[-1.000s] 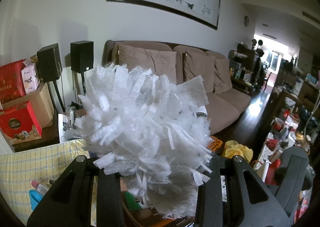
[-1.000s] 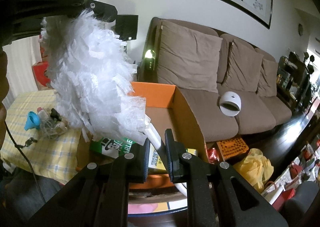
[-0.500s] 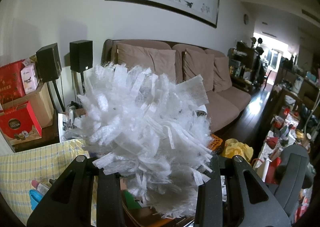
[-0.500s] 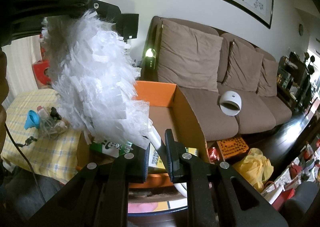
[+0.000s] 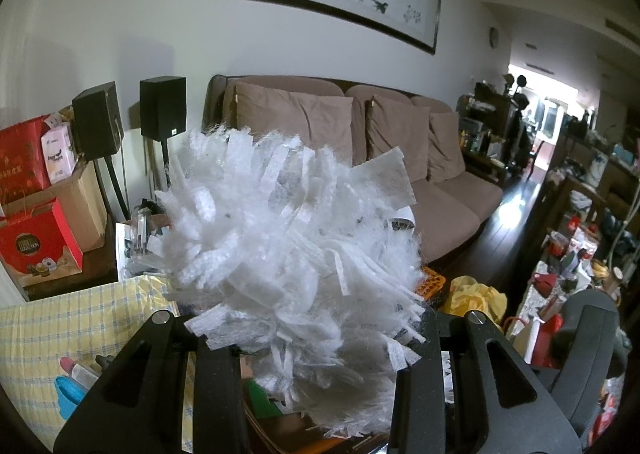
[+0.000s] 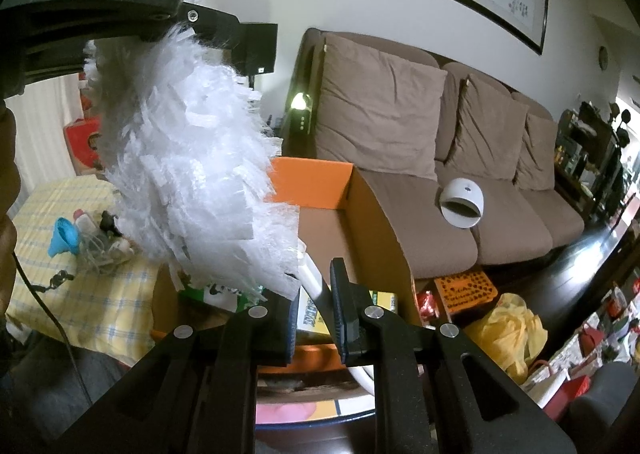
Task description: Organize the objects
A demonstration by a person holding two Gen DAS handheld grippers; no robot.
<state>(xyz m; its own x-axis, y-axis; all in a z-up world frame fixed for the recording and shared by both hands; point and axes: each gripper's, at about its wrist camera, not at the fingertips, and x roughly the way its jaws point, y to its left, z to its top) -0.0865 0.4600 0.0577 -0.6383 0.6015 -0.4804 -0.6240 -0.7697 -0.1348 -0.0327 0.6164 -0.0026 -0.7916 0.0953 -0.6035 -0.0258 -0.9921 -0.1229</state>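
Note:
A white fluffy duster (image 5: 288, 238) is held between both grippers, above an open orange cardboard box (image 6: 380, 221). My left gripper (image 5: 316, 338) is shut on the far end of the fluffy head, which fills the gap between its fingers. From the right wrist view that gripper (image 6: 188, 19) is at top left, with fluff sticking out above and below it. My right gripper (image 6: 316, 290) is shut on the duster's white handle (image 6: 314, 278), just below the head. The duster hides part of the box's inside, where green and yellow packages lie.
A yellow checked cloth (image 6: 92, 294) on the left carries a blue funnel (image 6: 64, 240) and small items. Behind the box stands a brown sofa (image 6: 400, 133) with a white domed device (image 6: 462, 201) on it. A yellow bag (image 6: 508, 330) lies on the cluttered floor. Black speakers (image 5: 162, 107) and red boxes (image 5: 36, 242) stand by the wall.

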